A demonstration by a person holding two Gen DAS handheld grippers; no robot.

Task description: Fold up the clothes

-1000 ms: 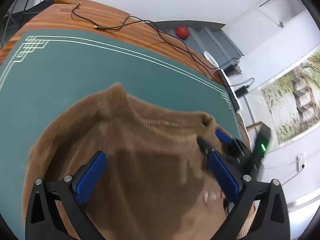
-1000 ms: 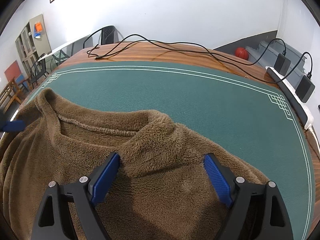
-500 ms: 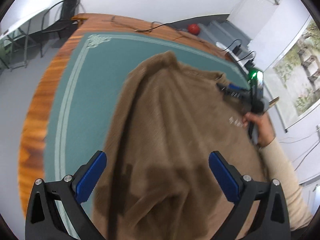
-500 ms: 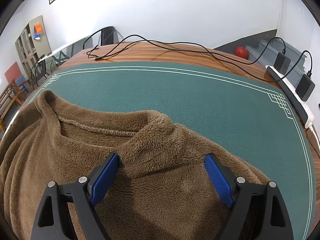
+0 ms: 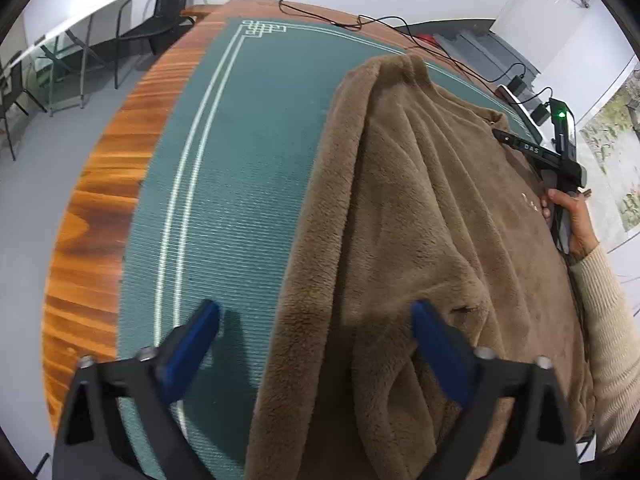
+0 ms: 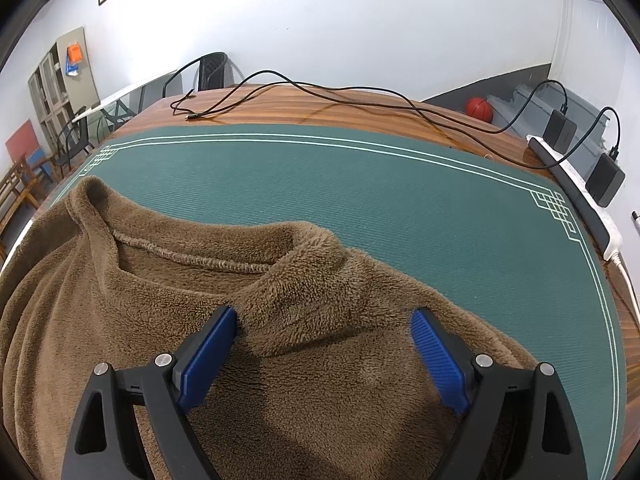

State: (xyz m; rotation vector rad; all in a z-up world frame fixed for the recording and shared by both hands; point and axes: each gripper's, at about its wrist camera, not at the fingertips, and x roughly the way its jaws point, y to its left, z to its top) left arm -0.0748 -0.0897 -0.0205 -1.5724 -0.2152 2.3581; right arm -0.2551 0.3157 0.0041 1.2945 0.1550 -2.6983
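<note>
So there's this fuzzy brown fleece sweater (image 6: 280,340) spread out on a green mat (image 6: 380,200) that covers most of a wooden bench (image 6: 320,108), collar end toward the far side and the body bunched into long ridges running down toward the near edge. The left gripper (image 5: 316,340) hangs over the sweater's side edge: one blue pad is over bare mat, the other over the fleece, and the jaws are closing, with the folded edge between them but the pads not pressing on it. The right gripper (image 6: 324,344) sits up by the collar (image 6: 304,240), jaws spread wide with a hump of fleece between them; the left pad looks like it's brushing the fabric, the right one is clear of it, so no real grip. From the left side you can see the person's hand (image 5: 572,220) in a cream knit sleeve (image 5: 612,320) on that gripper's handle. A black cable (image 6: 320,92) snakes across the wood, a power strip (image 6: 580,192) lies along the right edge, and an orange ball (image 6: 479,109) sits on the floor behind.
</note>
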